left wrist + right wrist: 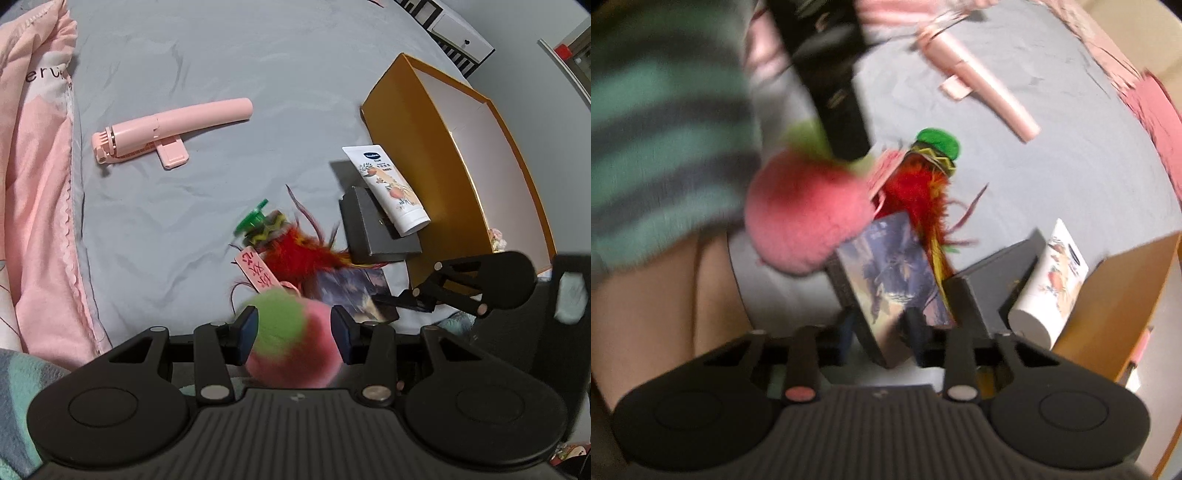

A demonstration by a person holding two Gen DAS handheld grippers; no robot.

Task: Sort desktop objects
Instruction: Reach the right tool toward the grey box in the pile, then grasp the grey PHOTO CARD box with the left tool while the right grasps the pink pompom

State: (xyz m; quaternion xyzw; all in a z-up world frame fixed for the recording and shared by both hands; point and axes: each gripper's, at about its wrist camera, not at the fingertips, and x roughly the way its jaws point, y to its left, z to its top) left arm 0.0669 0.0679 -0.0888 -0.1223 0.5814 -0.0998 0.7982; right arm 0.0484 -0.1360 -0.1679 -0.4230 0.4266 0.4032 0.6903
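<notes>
My left gripper (293, 328) clamps the pink-green plush ball (291, 336); my right gripper (877, 328) pinches the picture card box (886, 291). The feather toy (295, 247), black box (376, 229) and cream tube (391, 188) crowd beside the orange box (406, 129).

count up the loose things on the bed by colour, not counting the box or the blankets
Pink: 2, the folding fan and the pink-and-green plush ball in the left claw
White: 1, the cream tube
Dark: 2, the flat case and the picture box in the right claw
Multicoloured: 1, the feather toy
Total: 6
</notes>
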